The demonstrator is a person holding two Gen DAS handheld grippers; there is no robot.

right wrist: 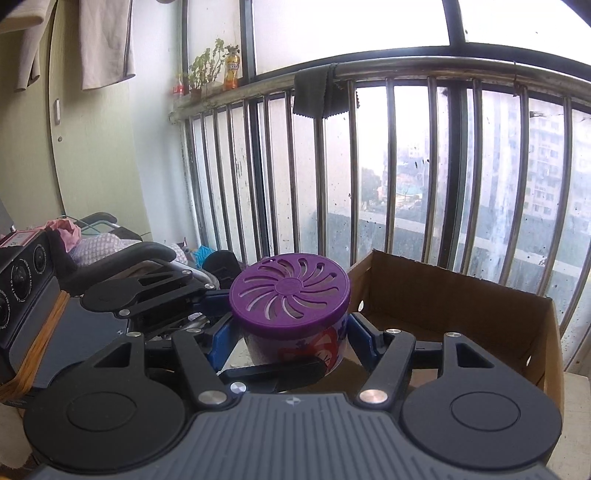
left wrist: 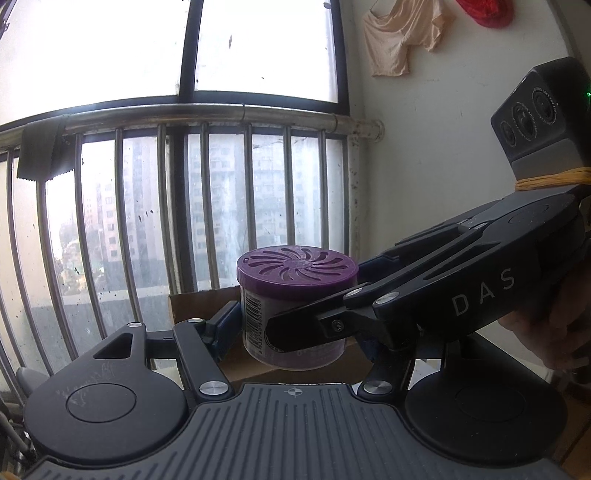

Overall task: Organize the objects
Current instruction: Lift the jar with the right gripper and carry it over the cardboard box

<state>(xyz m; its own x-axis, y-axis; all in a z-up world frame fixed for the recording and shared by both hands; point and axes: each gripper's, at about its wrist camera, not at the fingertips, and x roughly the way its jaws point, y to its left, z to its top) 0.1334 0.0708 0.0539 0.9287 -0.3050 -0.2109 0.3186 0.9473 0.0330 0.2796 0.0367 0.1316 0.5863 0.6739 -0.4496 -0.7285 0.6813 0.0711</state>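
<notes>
A small round jar [left wrist: 297, 267] with a purple slotted lid, a barcode and a printed label hangs in the air, held from two sides. In the left wrist view my left gripper [left wrist: 295, 332] has its blue pads against the jar's sides. My right gripper [left wrist: 332, 295] reaches in from the right, one black finger across the jar's front. In the right wrist view the same jar [right wrist: 290, 291] sits between the pads of my right gripper [right wrist: 291, 343], with my left gripper [right wrist: 251, 332] coming in from the left. An open cardboard box [right wrist: 461, 306] lies just behind and below the jar.
A metal balcony railing [right wrist: 406, 70] and window stand close behind the box, with a dark cloth [right wrist: 319, 96] draped over the rail. Clutter and a black armrest [right wrist: 122, 254] fill the left side. Plants and a bottle [right wrist: 231, 72] sit on the ledge. Clothes [left wrist: 402, 33] hang on the wall.
</notes>
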